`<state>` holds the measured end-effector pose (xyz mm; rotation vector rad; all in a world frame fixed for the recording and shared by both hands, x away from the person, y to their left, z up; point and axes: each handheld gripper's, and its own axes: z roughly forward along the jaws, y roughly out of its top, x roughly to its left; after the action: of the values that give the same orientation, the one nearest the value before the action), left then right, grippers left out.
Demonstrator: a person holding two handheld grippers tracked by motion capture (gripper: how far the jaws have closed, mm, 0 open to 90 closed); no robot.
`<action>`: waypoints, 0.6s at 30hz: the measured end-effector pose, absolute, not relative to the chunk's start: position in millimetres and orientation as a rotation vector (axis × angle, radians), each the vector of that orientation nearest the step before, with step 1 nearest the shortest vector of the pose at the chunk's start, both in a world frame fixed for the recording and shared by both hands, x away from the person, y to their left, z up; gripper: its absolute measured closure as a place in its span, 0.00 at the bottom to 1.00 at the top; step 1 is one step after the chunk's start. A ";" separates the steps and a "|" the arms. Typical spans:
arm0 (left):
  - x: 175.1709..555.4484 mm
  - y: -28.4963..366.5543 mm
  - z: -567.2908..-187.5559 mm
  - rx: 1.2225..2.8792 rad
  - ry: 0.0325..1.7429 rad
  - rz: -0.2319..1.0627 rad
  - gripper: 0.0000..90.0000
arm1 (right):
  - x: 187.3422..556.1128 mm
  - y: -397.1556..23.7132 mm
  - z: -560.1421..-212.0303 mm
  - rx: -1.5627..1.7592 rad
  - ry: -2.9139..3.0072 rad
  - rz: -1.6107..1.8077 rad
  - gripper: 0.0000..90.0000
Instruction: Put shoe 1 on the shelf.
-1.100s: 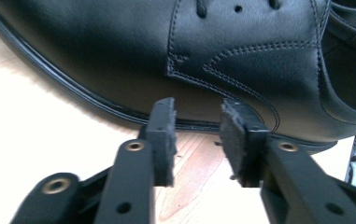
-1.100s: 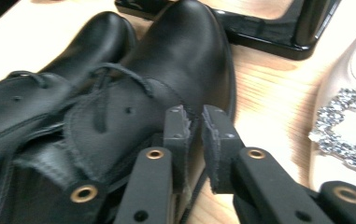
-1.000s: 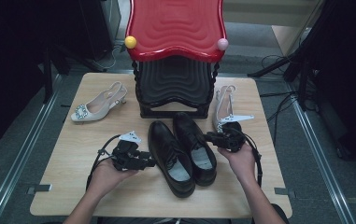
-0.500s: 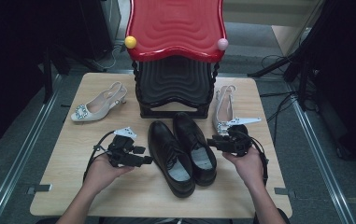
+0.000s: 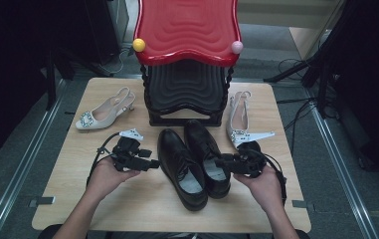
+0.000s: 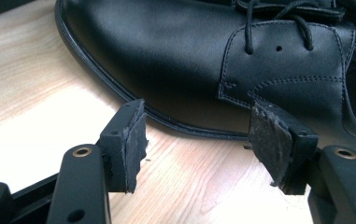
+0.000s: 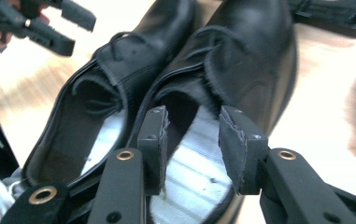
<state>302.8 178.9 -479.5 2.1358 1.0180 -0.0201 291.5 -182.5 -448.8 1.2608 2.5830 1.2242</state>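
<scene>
Both grippers hang released beside the pair of black shoes mid-table, toward its near edge: left gripper jaws wide and empty, right gripper jaws just opening, clear of leather.

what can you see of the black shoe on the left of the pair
The black lace-up shoe looks like smooth leather with a stitched welt, thin black laces and a pale lining. It stands upright on the wooden table, toe toward the stand, side by side with its mate. The left gripper sits open beside it, pads apart from the leather.
</scene>
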 end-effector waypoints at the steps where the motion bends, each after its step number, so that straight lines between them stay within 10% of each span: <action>1: 303.8 179.0 -479.1 2.139 1.011 -0.020 0.42 | 289.9 -180.4 -448.9 1.259 2.589 1.223 0.71; 18: 318.5 182.4 -472.8 2.130 0.994 -0.007 0.43 | 289.6 -132.2 -460.3 1.281 2.744 1.078 0.67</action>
<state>318.5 182.4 -472.8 2.1298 0.9938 -0.0074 289.6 -132.2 -460.3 1.2806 2.7440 1.0781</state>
